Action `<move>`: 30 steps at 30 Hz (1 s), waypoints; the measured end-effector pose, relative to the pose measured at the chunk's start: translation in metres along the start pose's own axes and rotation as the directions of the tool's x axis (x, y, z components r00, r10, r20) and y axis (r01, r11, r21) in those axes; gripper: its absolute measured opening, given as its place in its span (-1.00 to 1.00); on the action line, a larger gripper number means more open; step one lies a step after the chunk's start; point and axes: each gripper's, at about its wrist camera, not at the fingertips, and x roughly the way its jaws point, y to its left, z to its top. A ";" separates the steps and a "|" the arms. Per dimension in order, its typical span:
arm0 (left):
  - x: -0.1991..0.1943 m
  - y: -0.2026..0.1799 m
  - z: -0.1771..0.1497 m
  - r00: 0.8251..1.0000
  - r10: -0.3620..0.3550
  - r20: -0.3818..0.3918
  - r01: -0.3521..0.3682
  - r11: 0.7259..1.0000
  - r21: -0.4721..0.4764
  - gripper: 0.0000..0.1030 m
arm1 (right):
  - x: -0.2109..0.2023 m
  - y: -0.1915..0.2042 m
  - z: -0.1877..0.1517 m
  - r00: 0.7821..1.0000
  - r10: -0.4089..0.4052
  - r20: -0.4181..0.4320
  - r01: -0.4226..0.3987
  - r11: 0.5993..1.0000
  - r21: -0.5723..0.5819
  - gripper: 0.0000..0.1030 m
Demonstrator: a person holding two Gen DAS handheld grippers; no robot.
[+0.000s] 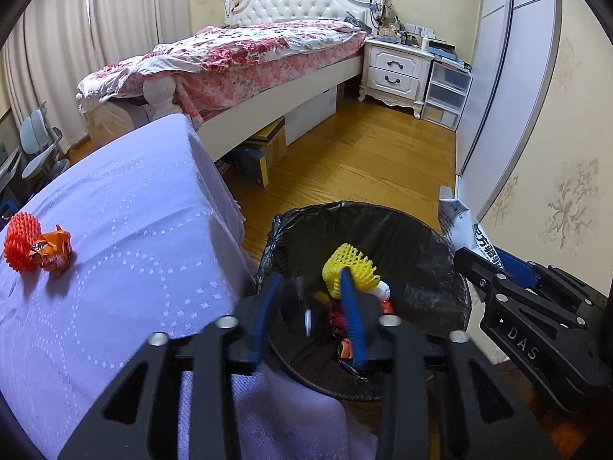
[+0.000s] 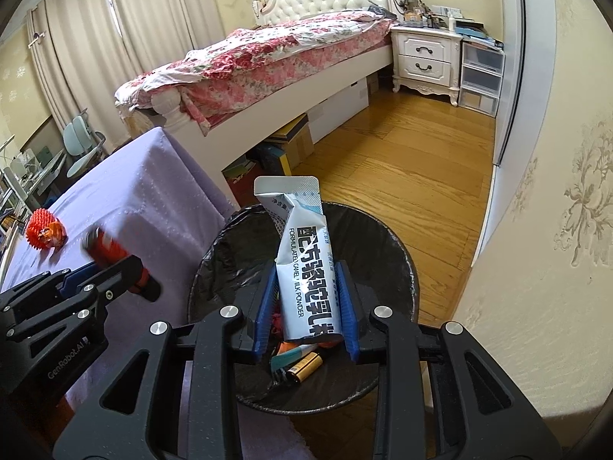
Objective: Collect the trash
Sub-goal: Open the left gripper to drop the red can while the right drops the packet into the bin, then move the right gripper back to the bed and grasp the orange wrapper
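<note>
the left gripper [image 1: 310,306] hangs over the near rim of the black-lined trash bin [image 1: 421,237], pointed down into it, its blue fingers [image 1: 354,322] spread apart with nothing clamped between them; a small pale blurred object [image 1: 307,320] shows in the gap, and what it is cannot be told. inside the bin lie a yellow foam net [image 1: 350,268] and some wrappers. the right gripper [image 2: 308,306] is held above the same bin, tilted forward and down, its fingers pressed onto the lower part of a white milk powder sachet [image 2: 304,260] that stands upright over the bin opening. beside the bin stands the table [image 1: 134,211] under a lavender cloth, and on its far left rest an orange foam net [image 1: 21,245] and a crumpled orange wrapper [image 1: 53,249], touching each other.
</note>
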 end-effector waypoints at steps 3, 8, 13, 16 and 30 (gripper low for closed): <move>-0.003 0.002 0.000 1.000 0.001 0.017 -0.001 1.000 -0.011 0.14 | -0.001 -0.004 -0.001 1.000 -0.013 0.005 0.013 1.000 0.007 -0.26; -0.009 0.006 0.001 0.999 0.020 0.044 -0.019 0.999 -0.036 0.41 | -0.003 -0.008 -0.001 0.999 -0.032 0.011 0.032 0.999 0.017 -0.11; -0.016 0.018 0.000 0.995 0.078 0.063 -0.075 0.996 -0.051 0.47 | -0.008 -0.005 -0.001 0.999 -0.026 0.019 0.026 1.000 0.009 0.10; -0.022 0.034 -0.003 0.991 0.116 0.064 -0.111 0.991 -0.071 0.51 | -0.009 0.002 -0.001 1.000 -0.009 0.015 0.009 1.000 0.001 0.16; -0.056 0.162 -0.042 0.932 0.363 0.002 -0.350 0.900 -0.260 0.60 | -0.010 0.114 0.006 0.987 0.158 -0.023 -0.159 0.972 -0.173 0.47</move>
